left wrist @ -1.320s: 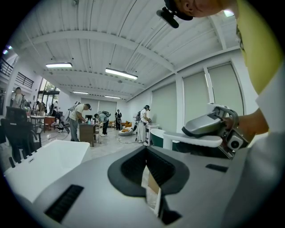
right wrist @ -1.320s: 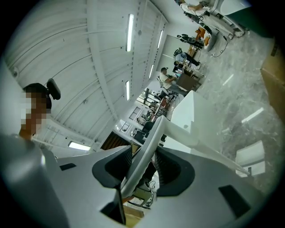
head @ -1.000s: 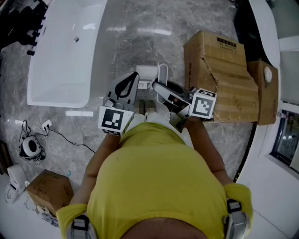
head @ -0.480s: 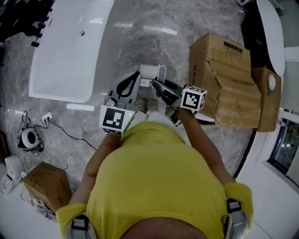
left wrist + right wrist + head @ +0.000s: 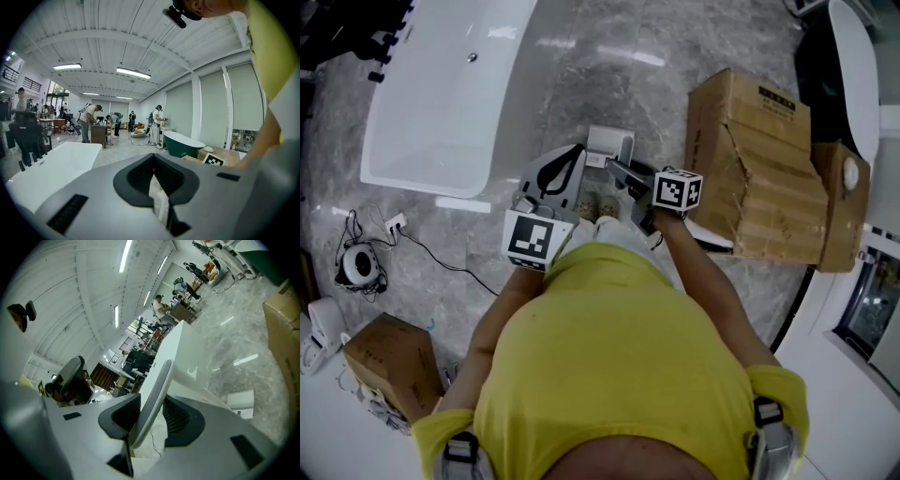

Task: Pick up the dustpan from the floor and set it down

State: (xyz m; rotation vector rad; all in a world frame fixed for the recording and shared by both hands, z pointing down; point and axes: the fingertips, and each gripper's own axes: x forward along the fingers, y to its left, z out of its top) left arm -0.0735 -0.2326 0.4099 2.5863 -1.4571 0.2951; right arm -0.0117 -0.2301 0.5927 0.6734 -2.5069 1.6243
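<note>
The right hand-held gripper [image 5: 151, 400] is pinching the dustpan handle [image 5: 154, 385]: both dark ribbed pads press against the pale, curved bar, which rises out of the jaws and bends down towards the pan. The dustpan [image 5: 609, 144] itself shows white, just off the near end of the white bathtub [image 5: 441, 94], on the side towards the person's feet. Whether it rests on the grey marble floor [image 5: 581, 66] or hangs just above cannot be told. The right marker cube [image 5: 678, 189] sits behind the jaws, and the bare right forearm [image 5: 698, 258] runs back from it, bent at the elbow and angled forward and down across the body.

The left hand-held gripper [image 5: 153, 157] has its jaws pressed together at the tips, with nothing caught between them. It is held just beside the right one, on the bathtub's side, pointing forward past the tub's end. Its marker cube [image 5: 532, 241] faces up, and the left forearm [image 5: 506, 305] reaches forward from a bent elbow.

Opposite the bathtub, beyond the dustpan, stands a large torn cardboard box [image 5: 750, 159]. A cable and power strip [image 5: 394, 248] lie on the floor near the tub's near side.
</note>
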